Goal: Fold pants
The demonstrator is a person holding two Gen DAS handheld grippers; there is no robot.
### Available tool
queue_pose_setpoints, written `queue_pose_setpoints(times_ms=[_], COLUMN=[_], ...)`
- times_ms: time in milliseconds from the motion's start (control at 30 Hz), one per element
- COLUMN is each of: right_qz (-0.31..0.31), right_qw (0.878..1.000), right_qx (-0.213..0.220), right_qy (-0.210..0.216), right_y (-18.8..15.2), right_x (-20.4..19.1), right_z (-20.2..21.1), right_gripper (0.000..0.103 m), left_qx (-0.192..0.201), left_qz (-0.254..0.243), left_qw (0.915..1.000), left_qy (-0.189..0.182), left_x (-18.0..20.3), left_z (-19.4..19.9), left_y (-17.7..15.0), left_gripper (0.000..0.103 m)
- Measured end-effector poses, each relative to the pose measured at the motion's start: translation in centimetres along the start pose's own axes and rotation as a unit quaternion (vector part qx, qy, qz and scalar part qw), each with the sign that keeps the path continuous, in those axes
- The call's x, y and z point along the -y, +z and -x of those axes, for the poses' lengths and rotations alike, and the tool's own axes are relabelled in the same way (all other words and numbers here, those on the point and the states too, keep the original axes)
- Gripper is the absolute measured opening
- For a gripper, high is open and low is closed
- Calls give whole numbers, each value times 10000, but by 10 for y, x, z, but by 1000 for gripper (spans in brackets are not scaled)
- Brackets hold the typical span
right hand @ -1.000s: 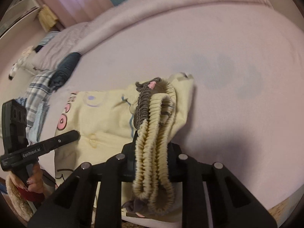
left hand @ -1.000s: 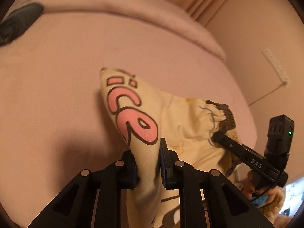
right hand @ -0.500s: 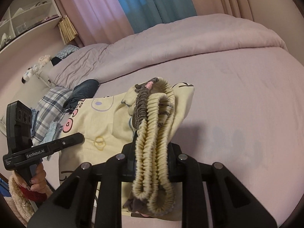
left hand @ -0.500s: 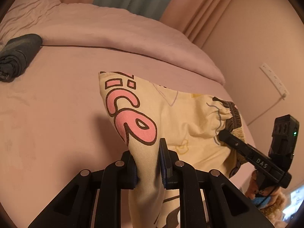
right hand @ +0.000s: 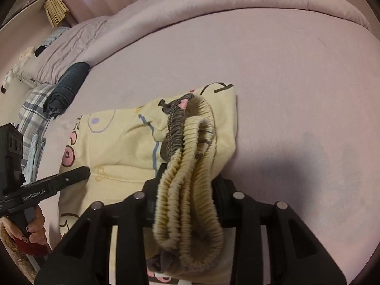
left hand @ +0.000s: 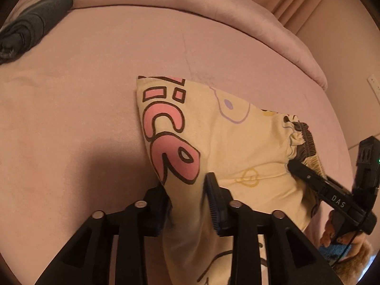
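Pale yellow pants (left hand: 232, 147) with pink letters lie partly spread on the pink bed (left hand: 71, 118). My left gripper (left hand: 187, 190) has a leg-end fold of them between its jaws, which are opening; the right pad stands off the cloth. My right gripper (right hand: 187, 178) is opening around the bunched elastic waistband (right hand: 190, 190), which still fills the gap and hangs over the fingers. The rest of the pants (right hand: 118, 147) rest flat on the bed toward the left. Each gripper shows in the other's view: the right one (left hand: 306, 175) and the left one (right hand: 80, 173).
A dark rolled garment (left hand: 30, 28) lies at the far left by the folded duvet (left hand: 190, 7). The same dark roll (right hand: 68, 87) and plaid cloth (right hand: 30, 111) sit beside the pillows. A wall socket (left hand: 374, 83) is at the right. A hand (right hand: 35, 230) holds the left gripper's handle.
Both grippers have moved forward and down over the bed with the pants. Their jaws have spread wider, and the cloth now sits loosely between them.
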State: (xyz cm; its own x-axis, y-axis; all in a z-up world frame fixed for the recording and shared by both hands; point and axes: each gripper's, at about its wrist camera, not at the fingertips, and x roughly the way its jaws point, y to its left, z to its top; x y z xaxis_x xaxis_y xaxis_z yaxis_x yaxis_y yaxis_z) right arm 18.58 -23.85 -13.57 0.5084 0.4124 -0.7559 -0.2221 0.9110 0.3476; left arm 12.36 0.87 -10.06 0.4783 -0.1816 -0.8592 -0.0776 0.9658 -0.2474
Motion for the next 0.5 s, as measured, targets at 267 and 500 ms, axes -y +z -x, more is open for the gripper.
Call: queue_pose_setpoints(times_ms=[267, 500], right_qz=[85, 384], right_qw=[9966, 9915], right_qx=[79, 459], right_qy=[-818, -1152], right_y=[0, -7], right_x=[2, -10], right_z=[15, 61], right_gripper=[78, 78], left_qx=[112, 389], left_qz=[67, 146], left_qw=[9993, 9979], left_qy=[343, 490], left_x=[2, 9], left_z=[7, 57], left_y=[-5, -21], left_gripper=[49, 57])
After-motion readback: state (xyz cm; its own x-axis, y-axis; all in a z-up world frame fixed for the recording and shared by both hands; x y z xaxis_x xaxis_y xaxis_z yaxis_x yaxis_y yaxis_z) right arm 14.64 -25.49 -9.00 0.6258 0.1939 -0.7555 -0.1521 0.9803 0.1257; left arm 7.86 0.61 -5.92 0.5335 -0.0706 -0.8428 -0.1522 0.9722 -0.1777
